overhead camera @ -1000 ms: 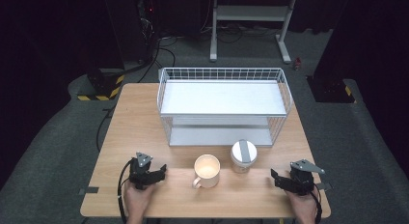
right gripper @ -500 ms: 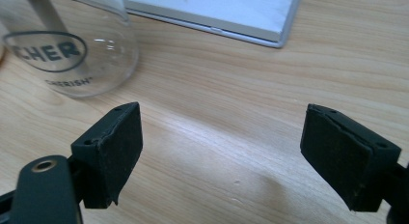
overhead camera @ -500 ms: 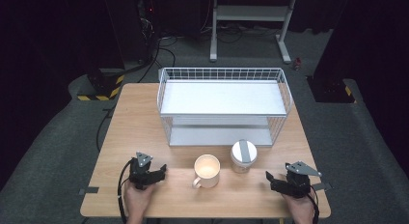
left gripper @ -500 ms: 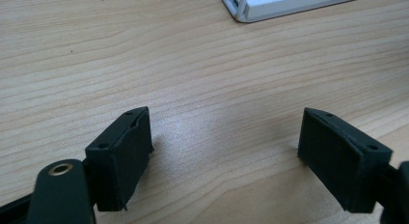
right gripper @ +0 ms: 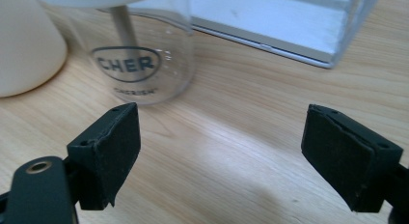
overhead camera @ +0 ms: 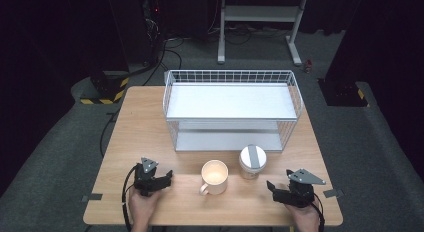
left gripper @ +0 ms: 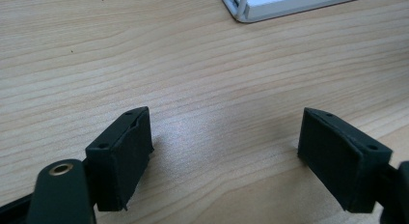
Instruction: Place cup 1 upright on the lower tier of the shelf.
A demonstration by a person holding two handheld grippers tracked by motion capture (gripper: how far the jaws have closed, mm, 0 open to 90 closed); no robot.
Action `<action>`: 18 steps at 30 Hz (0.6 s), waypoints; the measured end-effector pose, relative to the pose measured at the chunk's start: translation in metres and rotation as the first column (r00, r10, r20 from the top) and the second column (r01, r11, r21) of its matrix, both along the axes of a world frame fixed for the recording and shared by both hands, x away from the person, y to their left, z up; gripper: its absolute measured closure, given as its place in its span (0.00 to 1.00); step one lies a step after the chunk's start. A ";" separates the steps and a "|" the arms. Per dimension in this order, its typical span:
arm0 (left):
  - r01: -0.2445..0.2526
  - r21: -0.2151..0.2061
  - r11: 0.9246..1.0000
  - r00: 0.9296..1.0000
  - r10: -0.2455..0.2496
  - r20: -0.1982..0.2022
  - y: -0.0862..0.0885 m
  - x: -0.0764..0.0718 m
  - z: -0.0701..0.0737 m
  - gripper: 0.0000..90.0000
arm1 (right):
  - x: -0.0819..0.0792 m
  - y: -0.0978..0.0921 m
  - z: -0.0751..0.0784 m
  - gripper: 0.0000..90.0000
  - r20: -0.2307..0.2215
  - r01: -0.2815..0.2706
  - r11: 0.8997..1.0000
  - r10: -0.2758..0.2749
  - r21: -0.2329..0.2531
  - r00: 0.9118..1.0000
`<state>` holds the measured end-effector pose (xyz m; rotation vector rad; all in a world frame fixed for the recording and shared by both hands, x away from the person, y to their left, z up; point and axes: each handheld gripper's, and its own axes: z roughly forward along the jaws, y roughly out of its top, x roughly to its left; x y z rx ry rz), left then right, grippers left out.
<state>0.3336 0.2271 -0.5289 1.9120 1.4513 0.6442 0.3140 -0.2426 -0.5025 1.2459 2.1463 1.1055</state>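
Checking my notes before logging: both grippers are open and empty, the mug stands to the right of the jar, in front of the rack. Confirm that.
One thing is wrong: the high view shows the mug to the left of the jar, not the right. The rest holds: the left gripper and right gripper are open and empty, and both vessels stand in front of the rack.
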 end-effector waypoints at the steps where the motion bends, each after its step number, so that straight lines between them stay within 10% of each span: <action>1: 0.000 0.000 1.000 1.000 0.000 0.000 0.000 0.000 0.000 0.22 | 0.000 0.002 0.000 0.15 0.005 -0.013 1.000 0.013 -0.004 1.000; 18: 0.000 0.002 1.000 1.000 0.000 0.000 0.000 0.000 0.000 0.22 | 0.009 0.033 0.002 0.13 0.013 -0.082 0.996 0.082 0.015 0.997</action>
